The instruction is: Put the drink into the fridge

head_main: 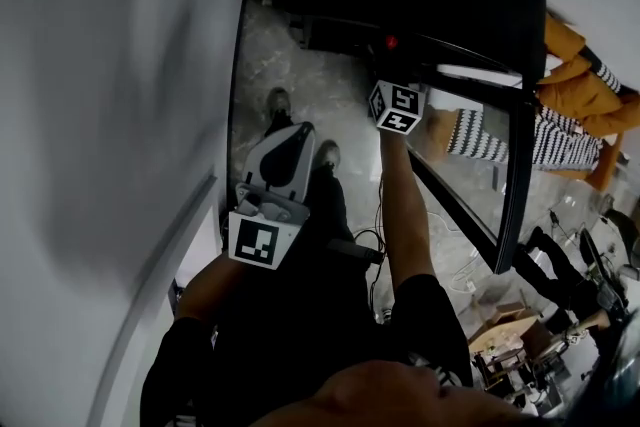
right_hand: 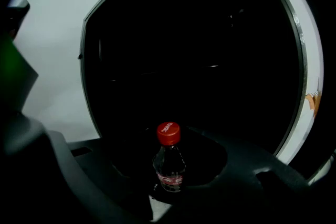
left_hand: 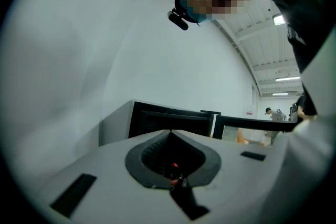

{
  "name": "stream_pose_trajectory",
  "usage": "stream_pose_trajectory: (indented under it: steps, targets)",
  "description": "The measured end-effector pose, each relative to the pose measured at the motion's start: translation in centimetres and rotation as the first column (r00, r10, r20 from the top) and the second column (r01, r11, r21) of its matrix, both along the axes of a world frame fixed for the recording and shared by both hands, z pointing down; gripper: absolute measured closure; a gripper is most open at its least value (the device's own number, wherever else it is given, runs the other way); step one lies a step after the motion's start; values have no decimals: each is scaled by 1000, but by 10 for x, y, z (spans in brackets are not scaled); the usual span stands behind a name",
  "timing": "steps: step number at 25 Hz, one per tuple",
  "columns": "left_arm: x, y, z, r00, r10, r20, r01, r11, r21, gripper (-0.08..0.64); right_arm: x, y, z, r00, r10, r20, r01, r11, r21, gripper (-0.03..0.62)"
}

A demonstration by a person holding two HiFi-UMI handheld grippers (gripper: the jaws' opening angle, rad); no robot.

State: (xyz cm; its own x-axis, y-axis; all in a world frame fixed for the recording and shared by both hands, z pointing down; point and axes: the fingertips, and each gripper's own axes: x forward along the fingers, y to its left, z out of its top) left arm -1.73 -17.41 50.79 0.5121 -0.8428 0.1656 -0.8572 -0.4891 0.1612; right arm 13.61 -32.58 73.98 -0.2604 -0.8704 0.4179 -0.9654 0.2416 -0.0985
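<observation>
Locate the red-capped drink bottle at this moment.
In the right gripper view, the drink bottle stands upright at bottom centre, clamped in the right gripper, with the dark fridge directly ahead of it.

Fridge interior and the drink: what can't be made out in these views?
Fridge interior, right gripper view: too dark; shelves and contents unreadable.
Bottle base, right gripper view: hidden down between the jaws gripping it.
Bottle, head view: hidden beyond the right marker cube against the dark opening.
Label print: too small and dim.
</observation>
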Motion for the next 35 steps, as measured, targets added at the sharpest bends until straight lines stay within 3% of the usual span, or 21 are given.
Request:
stream_pose_trajectory:
  steps: [35]
  targets:
    - [-8,-22,18,1000,-16,-11,15,999,-29,555,-1,-72,38,999,40,-13,-40,999,-4,466]
